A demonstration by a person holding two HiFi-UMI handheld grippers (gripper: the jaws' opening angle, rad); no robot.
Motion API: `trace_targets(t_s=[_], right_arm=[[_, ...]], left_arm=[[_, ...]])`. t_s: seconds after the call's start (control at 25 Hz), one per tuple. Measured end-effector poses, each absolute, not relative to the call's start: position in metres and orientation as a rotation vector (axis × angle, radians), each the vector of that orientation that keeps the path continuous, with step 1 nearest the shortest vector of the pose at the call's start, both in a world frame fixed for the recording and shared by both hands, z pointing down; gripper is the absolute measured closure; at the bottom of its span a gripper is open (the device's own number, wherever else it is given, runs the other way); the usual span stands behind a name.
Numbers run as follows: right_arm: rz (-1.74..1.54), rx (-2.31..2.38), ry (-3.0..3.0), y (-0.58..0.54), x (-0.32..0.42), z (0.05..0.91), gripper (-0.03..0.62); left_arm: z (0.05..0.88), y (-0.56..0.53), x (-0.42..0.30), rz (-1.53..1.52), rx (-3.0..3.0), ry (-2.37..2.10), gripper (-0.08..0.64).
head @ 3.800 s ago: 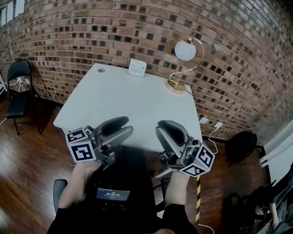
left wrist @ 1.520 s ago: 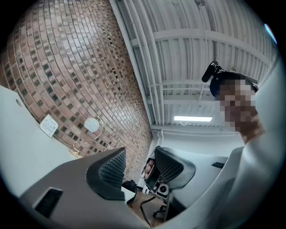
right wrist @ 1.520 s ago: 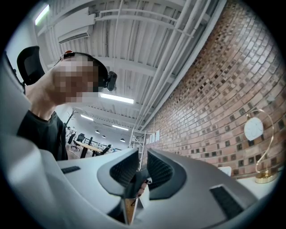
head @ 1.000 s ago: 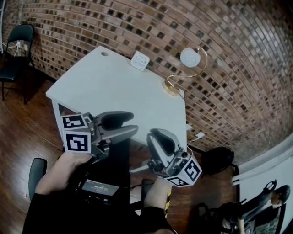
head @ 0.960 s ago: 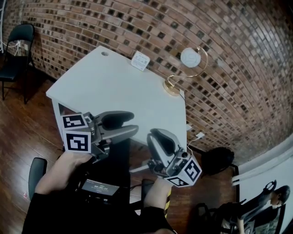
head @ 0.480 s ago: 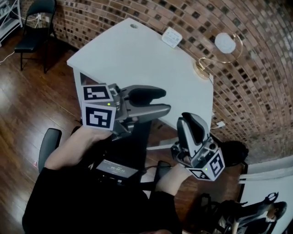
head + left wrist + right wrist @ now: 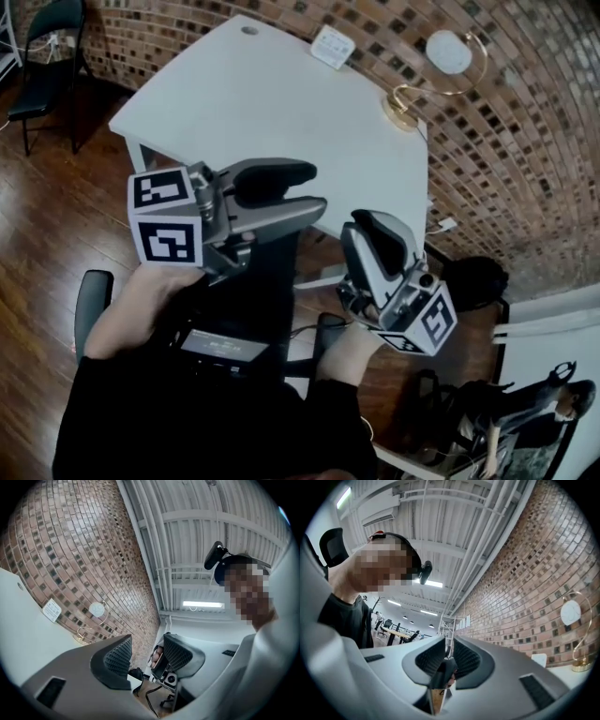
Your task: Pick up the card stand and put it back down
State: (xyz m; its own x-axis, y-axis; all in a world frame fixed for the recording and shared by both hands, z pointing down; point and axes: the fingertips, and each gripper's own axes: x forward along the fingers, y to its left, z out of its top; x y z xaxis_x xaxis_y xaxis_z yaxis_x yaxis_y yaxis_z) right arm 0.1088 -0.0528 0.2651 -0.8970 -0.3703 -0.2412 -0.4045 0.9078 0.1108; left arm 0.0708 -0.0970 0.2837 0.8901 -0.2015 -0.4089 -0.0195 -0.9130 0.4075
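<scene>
A black chair (image 7: pixel 42 52) is standing far off to the left of both grippers. The left gripper (image 7: pixel 314 187) is hovering short of the white worktop (image 7: pixel 234 103), its jaws standing clearly apart with nothing between them but open room. The card stand (image 7: pixel 332 46), a small white piece, is sitting at the worktop's far edge by the brick wall (image 7: pixel 525 141), well ahead of both pairs of jaws and touched by neither. A gold arched lamp (image 7: pixel 441 70) is standing near it on the right, well ahead of the right jaws. The right gripper (image 7: pixel 373 230) is holding its jaws nearly together, leaving only a thin slit, and is gripping nothing.
</scene>
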Motion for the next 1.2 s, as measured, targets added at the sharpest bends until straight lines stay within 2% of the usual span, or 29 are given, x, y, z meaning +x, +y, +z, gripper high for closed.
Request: trace_targets(t_s=[1.2], right_arm=[[0.288, -0.592, 2.873, -0.0528, 0.1017, 0.2656, 0.531]], left_arm=[[0.2883, -0.0961, 0.0705, -0.613, 2.659, -0.161, 0.353]])
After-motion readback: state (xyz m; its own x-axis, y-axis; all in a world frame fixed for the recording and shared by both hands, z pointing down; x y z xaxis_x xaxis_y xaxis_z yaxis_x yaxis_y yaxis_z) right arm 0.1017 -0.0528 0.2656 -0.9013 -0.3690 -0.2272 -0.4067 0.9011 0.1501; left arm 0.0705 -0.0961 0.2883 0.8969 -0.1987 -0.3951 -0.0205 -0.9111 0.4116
